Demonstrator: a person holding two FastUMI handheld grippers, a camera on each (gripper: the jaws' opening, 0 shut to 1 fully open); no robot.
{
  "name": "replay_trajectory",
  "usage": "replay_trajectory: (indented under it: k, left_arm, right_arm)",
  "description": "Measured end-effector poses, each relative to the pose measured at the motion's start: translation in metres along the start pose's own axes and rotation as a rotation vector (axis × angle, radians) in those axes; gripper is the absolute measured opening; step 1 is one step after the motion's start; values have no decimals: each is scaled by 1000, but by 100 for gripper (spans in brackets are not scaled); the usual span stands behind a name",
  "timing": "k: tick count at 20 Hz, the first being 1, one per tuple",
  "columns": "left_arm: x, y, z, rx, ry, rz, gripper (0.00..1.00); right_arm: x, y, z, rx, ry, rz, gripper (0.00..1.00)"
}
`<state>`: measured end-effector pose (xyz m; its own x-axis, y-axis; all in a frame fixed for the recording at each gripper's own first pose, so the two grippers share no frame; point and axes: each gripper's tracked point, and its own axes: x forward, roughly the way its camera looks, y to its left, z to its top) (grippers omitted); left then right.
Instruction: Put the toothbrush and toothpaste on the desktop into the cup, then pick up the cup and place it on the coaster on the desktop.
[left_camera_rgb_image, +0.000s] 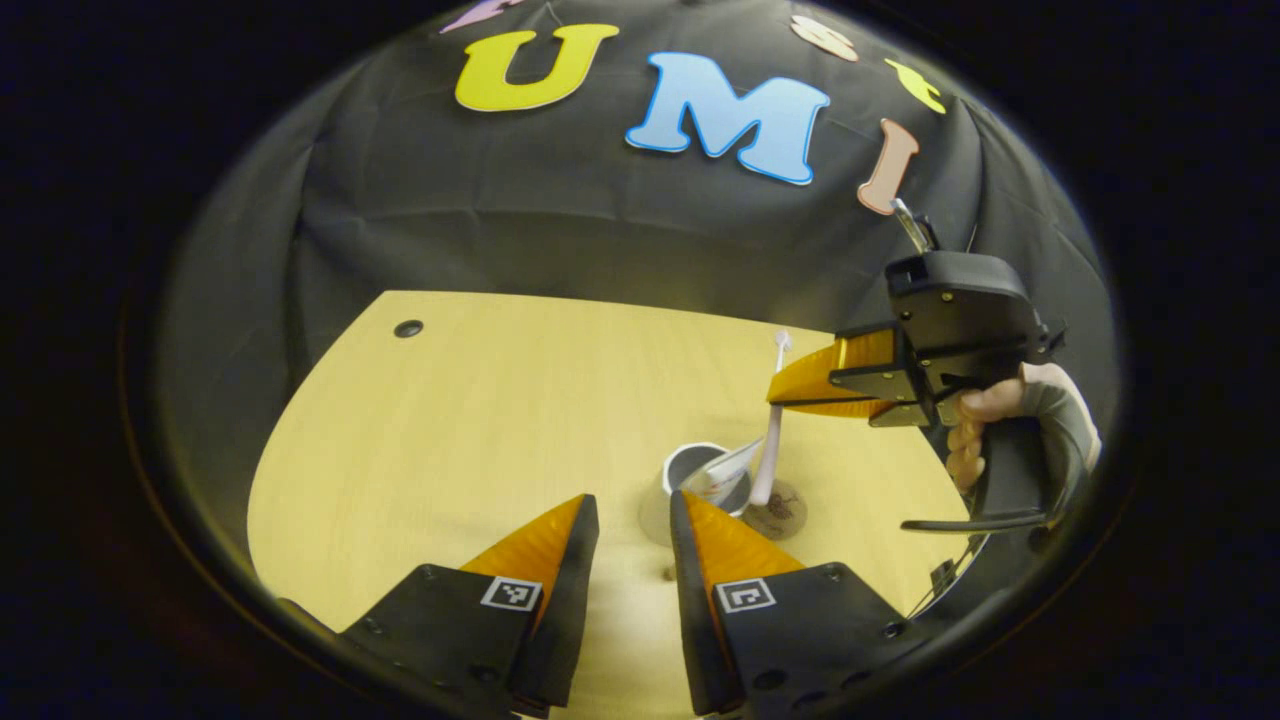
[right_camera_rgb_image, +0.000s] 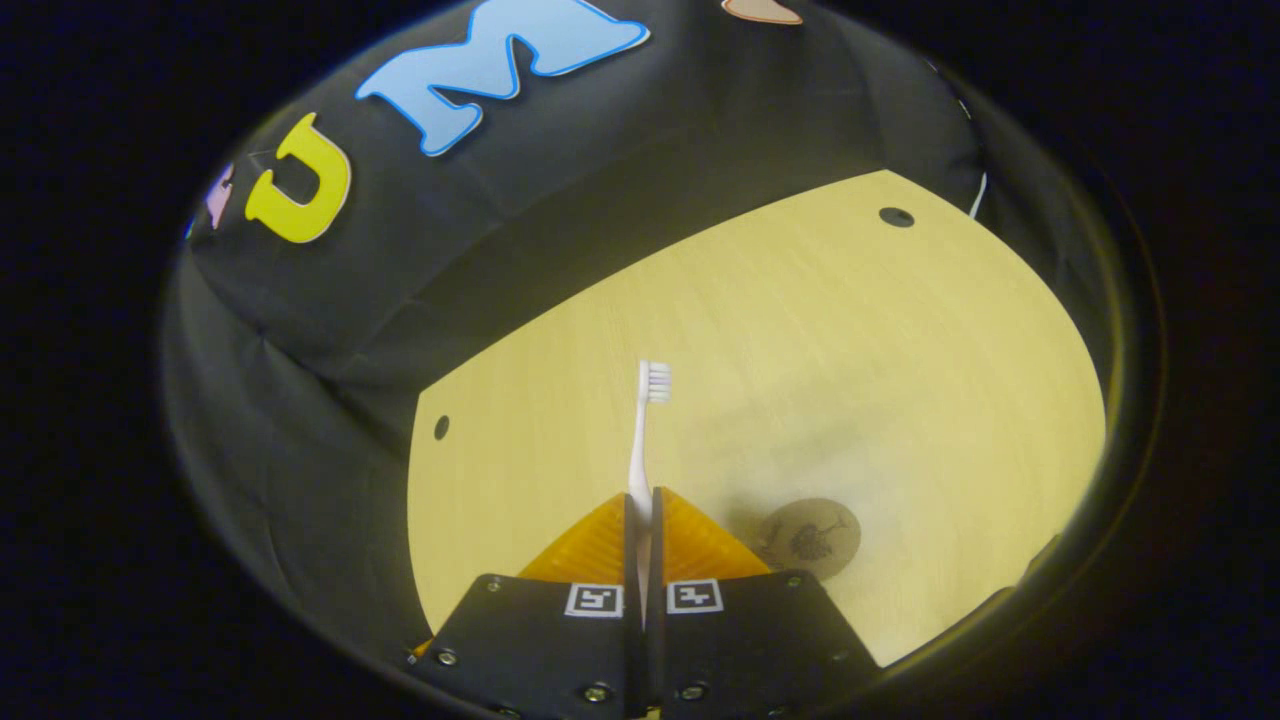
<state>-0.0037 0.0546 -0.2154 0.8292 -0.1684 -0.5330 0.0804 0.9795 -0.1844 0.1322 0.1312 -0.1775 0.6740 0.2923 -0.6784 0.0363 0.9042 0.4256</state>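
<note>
Above the worktop (right_camera_rgb_image: 900, 330), right tongs (right_camera_rgb_image: 641, 510) pinching toothbrush (right_camera_rgb_image: 645, 420) upright over cup (left_camera_rgb_image: 700, 478) holding toothpaste (left_camera_rgb_image: 725, 472), beside coaster (right_camera_rgb_image: 812, 538); left tongs (left_camera_rgb_image: 632, 530) spread, empty, near cup.

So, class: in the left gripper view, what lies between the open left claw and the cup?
Only bare desktop lies between the left claw and the cup, seen in the left gripper view.

left tongs (left_camera_rgb_image: 632, 515) parted, right tongs (right_camera_rgb_image: 641, 512) clamped
</note>
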Motion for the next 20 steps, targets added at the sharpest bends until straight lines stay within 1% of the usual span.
replay_trajectory:
  k: [3, 4, 8, 10, 12, 13, 16, 17, 18, 19, 20]
  left_arm:
    - [-4, 18, -6, -7, 13, 27, 49]
    - [-4, 22, -7, -9, 17, 36, 49]
    - [-9, 32, -14, -12, 30, 58, 49]
    - [-11, 33, -18, -9, 36, 63, 49]
    - [-12, 33, -22, -4, 42, 63, 49]
    - [-12, 33, -22, -1, 42, 62, 41]
    - [-11, 29, -25, 14, 44, 57, 41]
    - [-12, 28, -26, 18, 45, 54, 41]
    - [-12, 26, -26, 22, 45, 51, 41]
    - [-13, 24, -27, 24, 46, 47, 41]
    - [-12, 20, -29, 27, 48, 43, 41]
  right_arm:
    - [13, -1, -4, -41, -24, -25, 2]
    - [14, 0, -4, -61, -44, -22, 2]
    - [18, 3, -4, -167, -160, -20, 2]
    - [20, 7, -5, -220, -231, -10, 3]
    - [17, 7, -11, -277, -280, -17, 2]
    - [18, 7, -14, -291, -296, -22, 3]
    - [23, 6, -21, -297, -295, -8, 5]
    - [24, 3, -26, -297, -286, -12, 9]
    - [23, -1, -29, -298, -283, -27, 10]
    - [22, -6, -35, -296, -285, -34, 28]
    - [19, -9, -36, -292, -289, -33, 39]
